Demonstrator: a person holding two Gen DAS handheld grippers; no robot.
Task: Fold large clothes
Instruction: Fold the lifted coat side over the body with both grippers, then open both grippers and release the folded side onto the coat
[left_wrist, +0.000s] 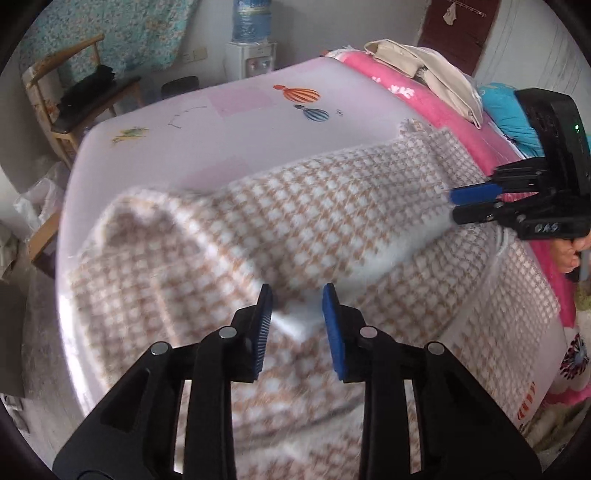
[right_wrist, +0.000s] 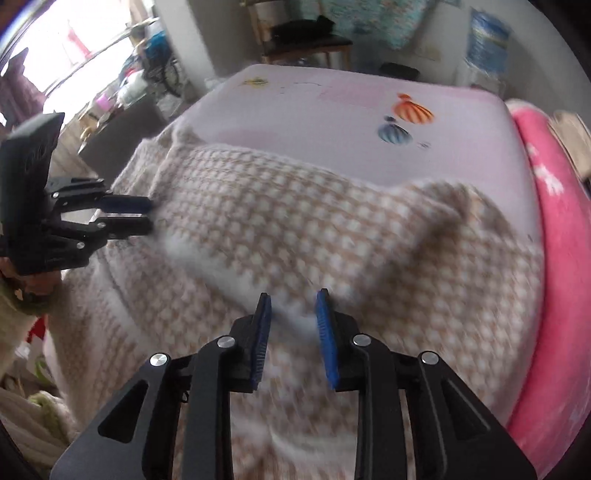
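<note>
Garment (left_wrist: 295, 221): checked, spread on the bed (left_wrist: 236, 122).
Left tongs (left_wrist: 297, 314): narrowed on a white fold.
Right tongs (right_wrist: 291, 317): likewise, gripping fabric.
Around: pink blanket (left_wrist: 424, 99), chair (left_wrist: 85, 99).

We see a bed under a pale pink sheet (left_wrist: 236, 122) printed with striped balloons (left_wrist: 301, 95); a pink blanket (left_wrist: 413, 94) along its edge, beige cloth (left_wrist: 417, 64) piled on it; a water dispenser (left_wrist: 251, 59) against the wall; a wooden chair (left_wrist: 74, 99) holding dark items; a blue cushion (left_wrist: 506, 107).
</note>
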